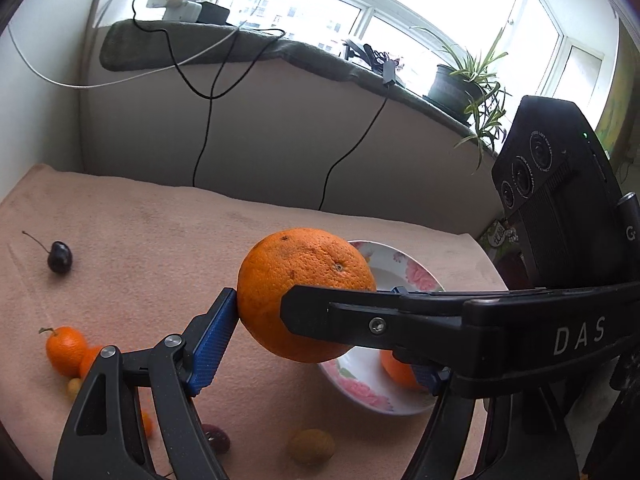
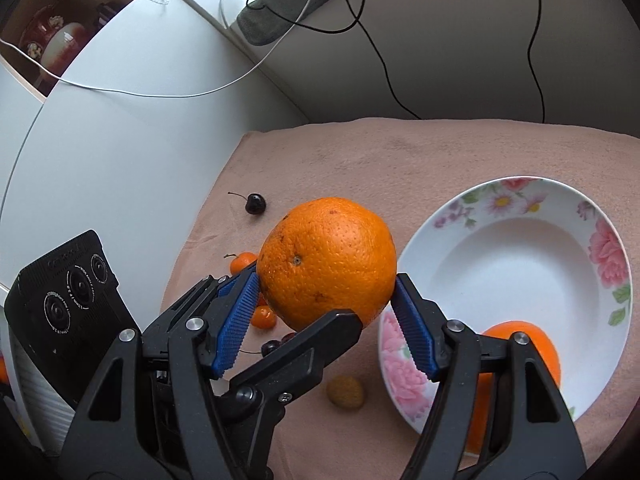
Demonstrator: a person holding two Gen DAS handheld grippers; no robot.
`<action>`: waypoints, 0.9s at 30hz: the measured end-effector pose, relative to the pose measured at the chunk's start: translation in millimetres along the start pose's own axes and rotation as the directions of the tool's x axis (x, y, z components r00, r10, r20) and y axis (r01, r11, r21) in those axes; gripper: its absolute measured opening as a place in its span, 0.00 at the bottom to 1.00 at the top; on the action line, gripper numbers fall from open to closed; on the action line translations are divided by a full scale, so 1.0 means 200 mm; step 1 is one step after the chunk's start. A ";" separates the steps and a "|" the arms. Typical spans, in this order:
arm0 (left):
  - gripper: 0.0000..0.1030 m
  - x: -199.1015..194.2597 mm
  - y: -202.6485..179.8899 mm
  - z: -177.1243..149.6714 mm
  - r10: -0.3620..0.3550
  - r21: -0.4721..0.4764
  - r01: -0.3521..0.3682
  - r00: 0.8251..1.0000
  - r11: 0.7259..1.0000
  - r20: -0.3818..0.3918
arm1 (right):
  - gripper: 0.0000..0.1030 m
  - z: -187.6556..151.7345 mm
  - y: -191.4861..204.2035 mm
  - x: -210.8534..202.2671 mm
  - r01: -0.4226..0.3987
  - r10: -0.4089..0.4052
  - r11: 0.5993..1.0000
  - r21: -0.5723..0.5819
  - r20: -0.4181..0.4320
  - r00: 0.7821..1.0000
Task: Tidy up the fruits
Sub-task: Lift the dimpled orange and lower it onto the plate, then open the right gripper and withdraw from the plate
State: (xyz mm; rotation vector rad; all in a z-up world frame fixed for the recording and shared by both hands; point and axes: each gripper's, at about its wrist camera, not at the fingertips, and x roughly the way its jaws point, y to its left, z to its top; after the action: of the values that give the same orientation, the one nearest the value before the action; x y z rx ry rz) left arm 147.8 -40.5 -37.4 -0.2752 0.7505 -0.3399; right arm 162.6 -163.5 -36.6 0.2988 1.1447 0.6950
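A large orange [image 1: 306, 294] [image 2: 327, 262] hangs in the air above the pink cloth, just left of a white floral plate [image 1: 404, 272] [image 2: 516, 264]. Both grippers touch it. My left gripper [image 1: 260, 312] clamps it between its blue pad and black finger. My right gripper [image 2: 326, 304] has its blue pads against the orange's two sides. A second orange [image 2: 520, 340] [image 1: 396, 368] lies in the plate. A dark cherry [image 1: 60, 256] [image 2: 255, 203], small tangerines [image 1: 66, 350] [image 2: 242, 262] and a yellow-brown fruit [image 1: 312, 446] [image 2: 345, 392] lie on the cloth.
The pink cloth [image 1: 160, 240] covers the table, which meets a wall below a window sill with cables, a power strip [image 1: 174, 2] and a potted plant [image 1: 460, 84]. A white cabinet [image 2: 120, 140] stands left of the table.
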 end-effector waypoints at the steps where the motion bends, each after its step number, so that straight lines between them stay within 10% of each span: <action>1: 0.74 0.02 -0.01 0.00 -0.002 0.003 0.002 1.000 1.000 -0.004 | 0.69 0.00 -0.02 0.00 0.003 -0.003 1.000 0.004 0.002 1.000; 27: 0.73 0.13 -0.22 0.02 -0.076 0.071 0.080 0.996 0.994 -0.057 | 0.69 0.13 -0.34 -0.22 0.111 -0.125 0.990 0.092 0.163 0.979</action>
State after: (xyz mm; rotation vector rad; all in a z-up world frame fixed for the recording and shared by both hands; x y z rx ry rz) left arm 159.0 -90.6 -35.5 -0.2275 0.7807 -0.4488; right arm 199.3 -240.8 -32.1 0.3505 1.0222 0.5087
